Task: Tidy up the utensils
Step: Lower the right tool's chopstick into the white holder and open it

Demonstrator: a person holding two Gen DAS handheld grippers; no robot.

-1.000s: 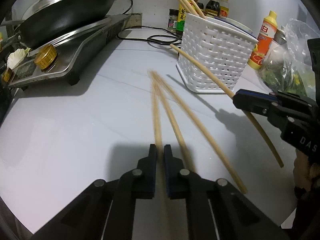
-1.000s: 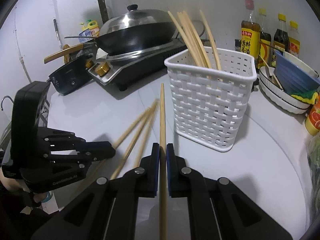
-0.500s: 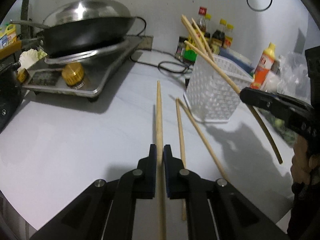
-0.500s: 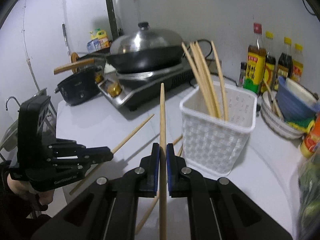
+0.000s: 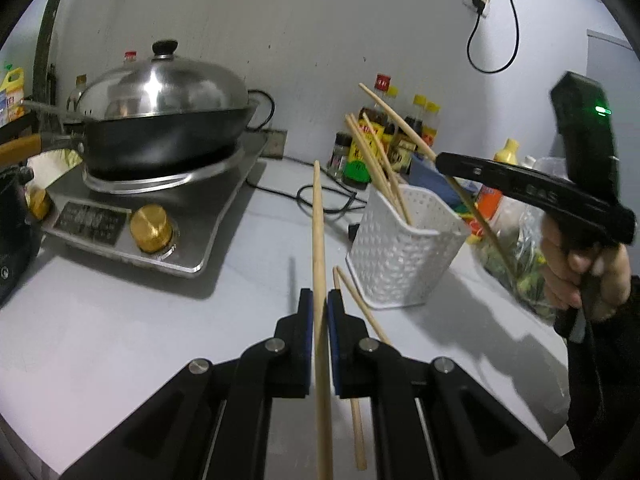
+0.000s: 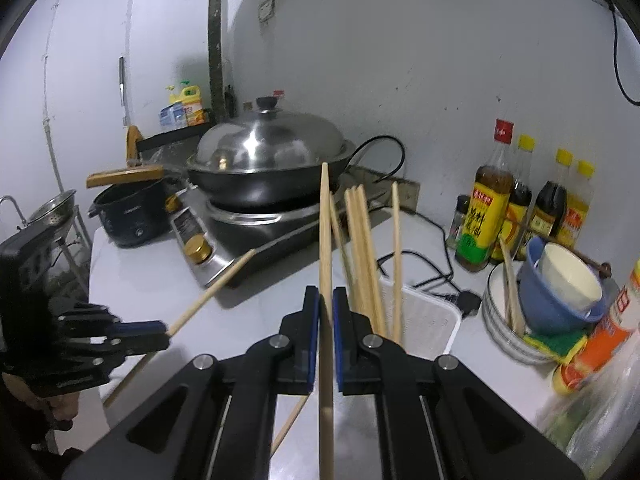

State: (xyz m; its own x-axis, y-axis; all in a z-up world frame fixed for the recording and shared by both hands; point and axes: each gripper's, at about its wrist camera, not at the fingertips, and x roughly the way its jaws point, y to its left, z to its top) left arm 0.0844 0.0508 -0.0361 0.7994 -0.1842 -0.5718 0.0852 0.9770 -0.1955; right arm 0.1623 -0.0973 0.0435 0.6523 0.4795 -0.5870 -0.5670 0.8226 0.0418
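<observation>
A long wooden chopstick [image 5: 319, 248] was clamped between the blue pads of the left gripper [image 5: 319, 300], its jaws closed tight on the shaft, the stick running forward and up off the white counter [image 5: 120, 320] toward the stove. A second chopstick [image 6: 326, 240] was pinched the same way in the right gripper [image 6: 326, 300], jaws narrow around it, its tip raised in front of the wok. In the left wrist view that right gripper [image 5: 444, 159] showed from the side, held in a person's hand [image 5: 576, 268], with its chopstick [image 5: 400, 120] slanting above the white woven basket [image 5: 400, 256]. The basket stood on the counter to the right of the stove, and several chopsticks [image 5: 376, 164] already leaned upright in it. Two loose chopsticks [image 5: 360, 304] lay on the counter just beside the basket's near corner, partly hidden by the left gripper's fingers. Behind and to the left, a black wok [image 5: 168, 136] with a steel domed lid [image 5: 164, 88] sat on a silver stove [image 5: 160, 216] with a brass knob [image 5: 151, 224]. Sauce bottles [image 6: 520, 200] lined the wall behind the basket, and stacked bowls [image 6: 560, 288] stood to its right in the right wrist view, with a black cable [image 5: 320, 196] trailing across the counter.
</observation>
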